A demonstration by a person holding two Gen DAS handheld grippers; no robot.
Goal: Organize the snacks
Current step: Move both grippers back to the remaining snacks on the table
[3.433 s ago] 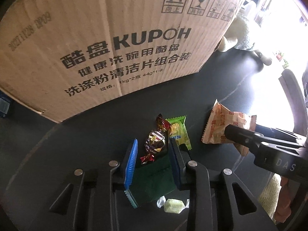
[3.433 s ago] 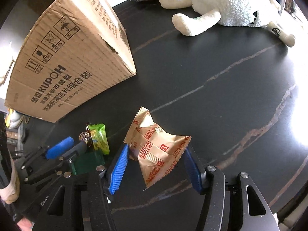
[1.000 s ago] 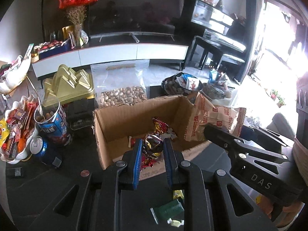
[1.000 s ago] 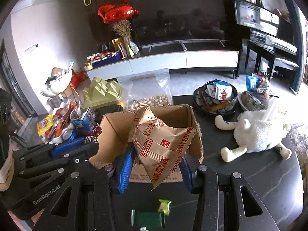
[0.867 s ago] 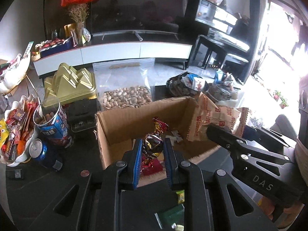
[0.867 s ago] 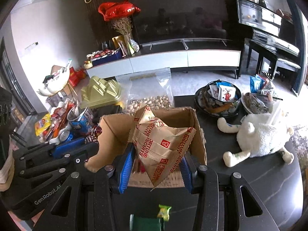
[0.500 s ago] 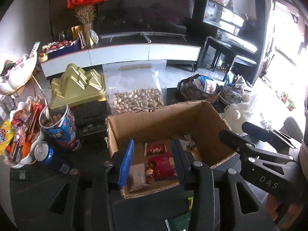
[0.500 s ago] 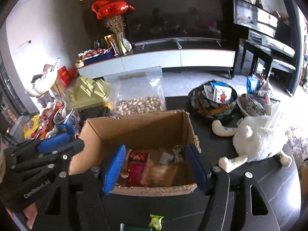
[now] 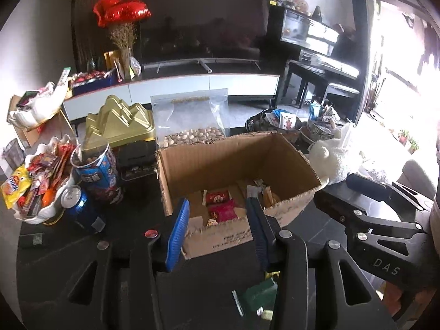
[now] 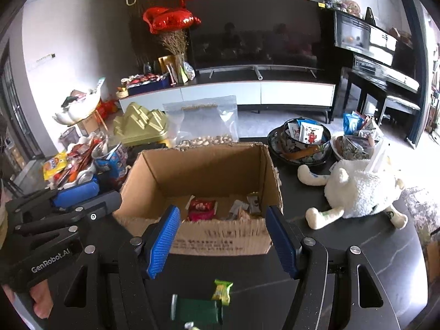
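An open cardboard box (image 9: 288,162) (image 10: 209,167) stands on the dark table and holds several wrapped snacks, among them red packets (image 9: 218,196) (image 10: 202,206). My left gripper (image 9: 217,231) is open and empty, held above the box's near edge. My right gripper (image 10: 222,236) is open and empty in front of the box. On the table below lie a dark green packet (image 10: 196,309) (image 9: 260,294) and a light green candy (image 10: 222,291). A small pale candy (image 9: 265,313) lies by the green packet.
Left of the box stand a blue snack tube (image 9: 96,173), a blue can (image 9: 79,206) and a white bowl of snacks (image 9: 35,181). Behind are a gold tin (image 9: 118,121) and a bag of nuts (image 9: 189,121). A white plush toy (image 10: 360,192) and snack bowls (image 10: 302,143) lie right.
Both grippers have opened: the foil candy and the biscuit packet dropped into the box. Both grippers have since drawn back slightly from the box.
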